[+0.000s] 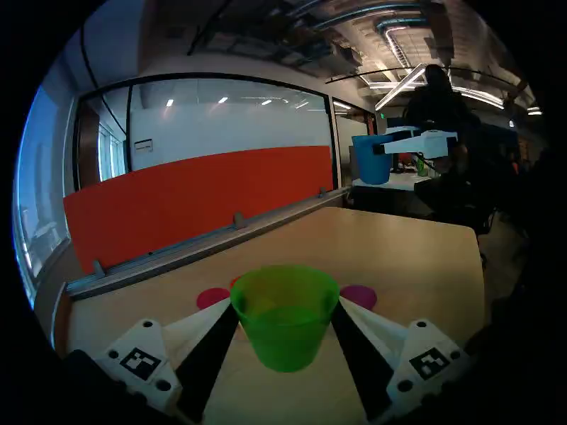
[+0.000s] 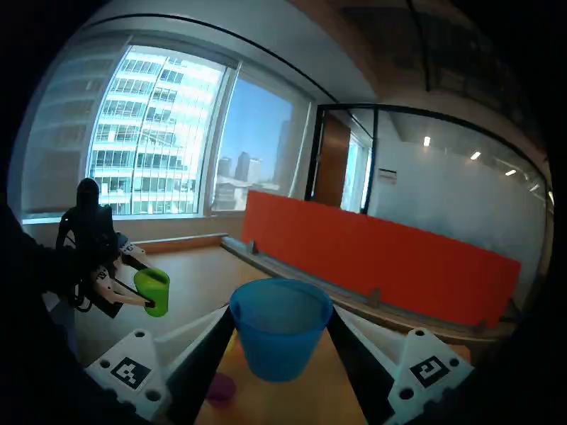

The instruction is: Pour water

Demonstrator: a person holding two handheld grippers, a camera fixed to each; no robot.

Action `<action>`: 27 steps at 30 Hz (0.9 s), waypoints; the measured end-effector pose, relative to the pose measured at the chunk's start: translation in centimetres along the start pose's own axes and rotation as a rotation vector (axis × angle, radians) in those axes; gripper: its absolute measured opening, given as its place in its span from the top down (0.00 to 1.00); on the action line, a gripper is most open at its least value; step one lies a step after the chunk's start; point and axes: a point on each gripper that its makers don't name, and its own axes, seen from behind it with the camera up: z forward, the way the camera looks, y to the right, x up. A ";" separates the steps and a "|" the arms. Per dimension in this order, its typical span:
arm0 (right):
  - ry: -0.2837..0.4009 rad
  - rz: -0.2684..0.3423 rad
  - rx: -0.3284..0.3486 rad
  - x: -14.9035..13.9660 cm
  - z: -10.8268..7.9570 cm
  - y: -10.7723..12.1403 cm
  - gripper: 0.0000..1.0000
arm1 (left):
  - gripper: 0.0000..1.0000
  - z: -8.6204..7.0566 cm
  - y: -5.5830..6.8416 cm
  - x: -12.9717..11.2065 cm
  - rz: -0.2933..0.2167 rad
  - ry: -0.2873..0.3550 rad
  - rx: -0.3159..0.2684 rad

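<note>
Left claw [image 1: 285,303] grips green cup [image 1: 285,336], partly hiding purple disc [image 1: 360,295]

The translucent green cup [image 1: 285,315] stands upright at six o'clock, raised above the bench [image 1: 397,248] and clamped by the left hand-held gripper [image 1: 285,303]. The opaque blue cup [image 2: 281,326], upright with its mouth open, sits at six o'clock in the right hand-held gripper [image 2: 281,312], well apart from the green one.

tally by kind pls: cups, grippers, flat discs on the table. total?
Cups: 2 (green cup, blue cup)
Grippers: 2 (left gripper, right gripper)
Discs: 2 (pink disc, purple disc)
Total: 6
A reddish sliver behind the green cup is too hidden to count.
</note>
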 end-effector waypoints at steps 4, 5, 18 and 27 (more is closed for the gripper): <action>-0.018 0.003 0.005 -0.9 0.0 0.0 0.08 | 0.14 0.1 -0.2 -0.6 0.000 -0.019 -0.001; -0.023 0.003 0.008 -1.2 0.1 0.0 0.08 | 0.14 0.2 -0.2 -0.8 0.001 -0.025 -0.001; -0.116 0.003 0.052 -5.1 0.6 -0.4 0.08 | 0.14 1.3 0.0 -3.5 0.019 -0.110 -0.029; -0.185 0.003 0.075 -7.9 1.3 -0.5 0.07 | 0.14 2.0 0.5 -6.0 0.038 -0.190 -0.057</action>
